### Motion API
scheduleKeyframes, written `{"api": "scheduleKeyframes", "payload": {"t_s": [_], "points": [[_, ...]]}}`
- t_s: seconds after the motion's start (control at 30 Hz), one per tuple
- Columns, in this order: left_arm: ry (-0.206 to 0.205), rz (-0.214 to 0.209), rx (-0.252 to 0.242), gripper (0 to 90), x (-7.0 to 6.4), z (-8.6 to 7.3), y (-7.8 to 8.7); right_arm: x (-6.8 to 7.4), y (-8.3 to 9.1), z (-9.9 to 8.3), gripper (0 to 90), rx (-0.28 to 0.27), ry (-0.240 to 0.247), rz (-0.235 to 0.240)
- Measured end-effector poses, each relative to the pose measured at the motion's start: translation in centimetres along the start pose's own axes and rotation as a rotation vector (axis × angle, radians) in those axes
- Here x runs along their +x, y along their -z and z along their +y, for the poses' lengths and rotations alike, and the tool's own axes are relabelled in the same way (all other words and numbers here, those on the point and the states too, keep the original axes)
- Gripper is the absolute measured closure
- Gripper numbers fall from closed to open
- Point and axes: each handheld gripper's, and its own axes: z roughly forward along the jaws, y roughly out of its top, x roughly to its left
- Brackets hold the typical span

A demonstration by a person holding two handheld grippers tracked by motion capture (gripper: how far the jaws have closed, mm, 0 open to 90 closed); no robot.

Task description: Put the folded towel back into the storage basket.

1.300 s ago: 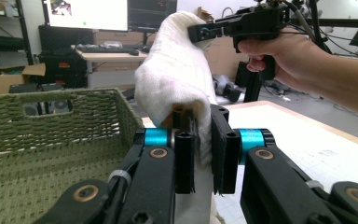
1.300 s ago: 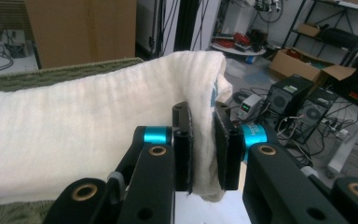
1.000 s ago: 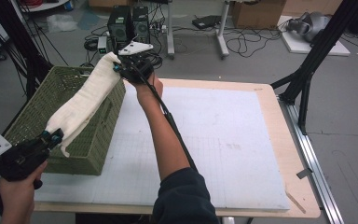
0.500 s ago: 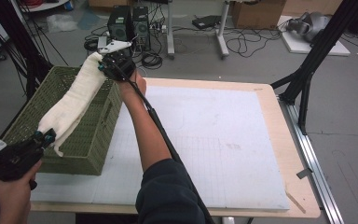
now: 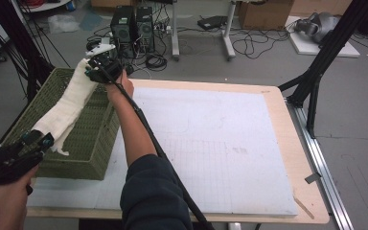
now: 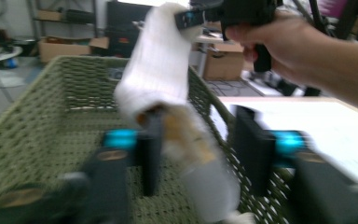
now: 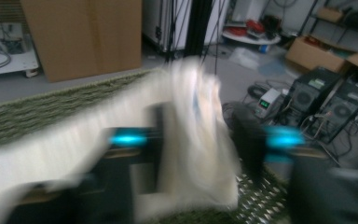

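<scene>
A white-topped table (image 5: 211, 143) stands on a grey, cable-strewn floor. One green basket (image 5: 84, 139), one white cloth (image 5: 69, 108) stretched above it; both grippers, left (image 5: 38, 140) and right (image 5: 93, 72), seemingly parted, blurred.

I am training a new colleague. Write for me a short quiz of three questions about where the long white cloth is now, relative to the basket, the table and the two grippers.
1. True or false: the long white fuzzy cloth lies flat on the white foam mat of the table.
2. Over what is the cloth stretched? A) the green woven basket B) a cardboard box C) a computer tower
3. Which one is at the cloth's far end, the left gripper or the right gripper?

Key: 1 false; 2 A; 3 the right gripper.
</scene>
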Motion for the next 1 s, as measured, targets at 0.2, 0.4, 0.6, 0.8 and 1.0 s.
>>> {"api": "scheduleKeyframes", "payload": {"t_s": [0.2,0.4,0.6,0.8,1.0], "points": [[-0.024,0.002,0.0,35.9,0.0,0.0,0.0,-0.1,0.0,-1.4,31.4,0.044,-0.036,0.017],[-0.053,0.0,-0.007,31.6,-0.1,0.0,-0.1,-0.5,2.1,-2.6,30.8,0.065,-0.032,0.054],[-0.059,-0.069,0.003,24.6,-0.4,-0.1,-0.6,-1.3,5.0,-4.0,27.2,0.05,-0.053,0.073],[-0.031,-0.102,0.026,17.2,-1.2,-0.1,-1.3,-2.4,8.2,-5.5,21.3,0.041,-0.061,0.074],[-0.039,-0.164,0.043,16.9,-2.3,-0.1,-2.2,-3.5,11.3,-6.7,18.5,0.041,-0.065,0.071]]}}
